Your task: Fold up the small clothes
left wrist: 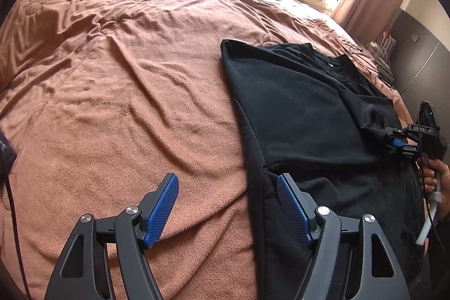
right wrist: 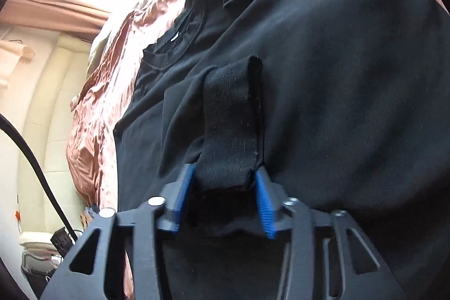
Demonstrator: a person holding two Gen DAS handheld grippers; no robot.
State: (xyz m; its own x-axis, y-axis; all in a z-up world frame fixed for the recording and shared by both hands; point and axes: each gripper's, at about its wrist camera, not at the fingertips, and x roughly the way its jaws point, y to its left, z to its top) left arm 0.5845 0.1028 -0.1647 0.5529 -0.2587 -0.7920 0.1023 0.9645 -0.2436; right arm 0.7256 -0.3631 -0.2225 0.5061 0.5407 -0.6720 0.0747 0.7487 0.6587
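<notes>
- Left wrist view: black knit sweatshirt (left wrist: 303, 114) lies flat on rust-brown fleece bed cover (left wrist: 118, 92), collar far, hem near.
- Left tool (left wrist: 227, 211) spread wide, empty, straddling sweatshirt's left hem edge.
- Right tool (right wrist: 225, 187) clamps ribbed black sleeve cuff (right wrist: 230, 131) at the garment's right side.

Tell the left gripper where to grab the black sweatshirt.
Probably the ribbed hem band along the black sweatshirt's near-left edge. It lies flat on the brown blanket, so the open left gripper should slide in from that blanket side, one finger underneath.
</notes>
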